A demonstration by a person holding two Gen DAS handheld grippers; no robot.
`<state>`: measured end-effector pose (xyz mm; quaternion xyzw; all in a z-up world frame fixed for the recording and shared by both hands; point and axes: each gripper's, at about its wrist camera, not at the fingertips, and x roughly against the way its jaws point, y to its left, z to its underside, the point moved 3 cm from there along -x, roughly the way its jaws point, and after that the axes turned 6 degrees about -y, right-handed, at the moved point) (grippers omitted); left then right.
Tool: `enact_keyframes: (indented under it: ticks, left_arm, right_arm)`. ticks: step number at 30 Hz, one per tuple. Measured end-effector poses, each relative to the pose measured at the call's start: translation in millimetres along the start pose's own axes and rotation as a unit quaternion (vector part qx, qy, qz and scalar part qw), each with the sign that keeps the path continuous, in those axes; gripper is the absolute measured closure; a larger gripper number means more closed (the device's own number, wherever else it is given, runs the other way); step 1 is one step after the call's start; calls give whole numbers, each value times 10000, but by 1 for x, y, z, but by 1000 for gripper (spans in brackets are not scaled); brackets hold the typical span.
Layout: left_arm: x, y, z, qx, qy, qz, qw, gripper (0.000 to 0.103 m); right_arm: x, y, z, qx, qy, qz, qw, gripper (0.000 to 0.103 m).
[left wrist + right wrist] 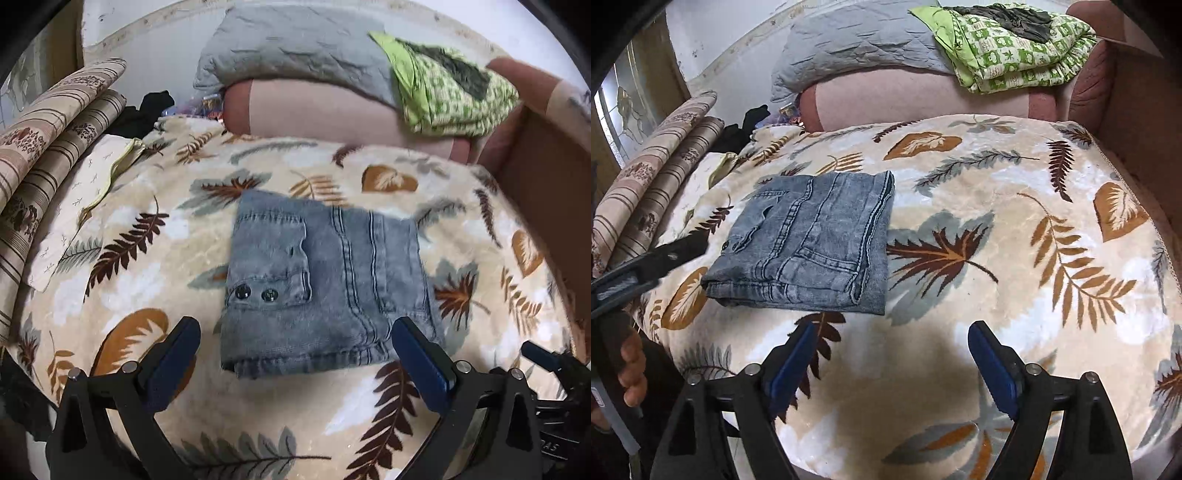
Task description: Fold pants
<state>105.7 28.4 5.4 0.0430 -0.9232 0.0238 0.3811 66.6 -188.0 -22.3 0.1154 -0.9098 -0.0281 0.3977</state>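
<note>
The grey-blue denim pants (pixel 325 280) lie folded into a compact square on the leaf-print blanket (pixel 147 266); they also show in the right wrist view (pixel 809 243), left of centre. My left gripper (pixel 295 332) is open and empty, its fingers either side of the pants' near edge, just above it. My right gripper (pixel 892 332) is open and empty over the bare blanket (pixel 997 258), to the right of and nearer than the pants. The left gripper also shows in the right wrist view (pixel 676 251) beside the pants' left edge.
A grey pillow (pixel 295 44) and a folded green patterned quilt (pixel 454 88) rest on a pink sofa back (pixel 325 114) behind. Striped rolled bedding (pixel 44 147) lies at the left. A brown box side (pixel 546 192) stands at the right.
</note>
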Motion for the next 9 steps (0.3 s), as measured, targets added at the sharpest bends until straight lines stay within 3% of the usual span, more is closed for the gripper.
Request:
enact_keyframes:
  ticks: [9]
  left_arm:
    - [4,-7,2,-248,39,-72,9997,0]
  right_arm:
    - [5,13,-1,214,14,-22,9998,16]
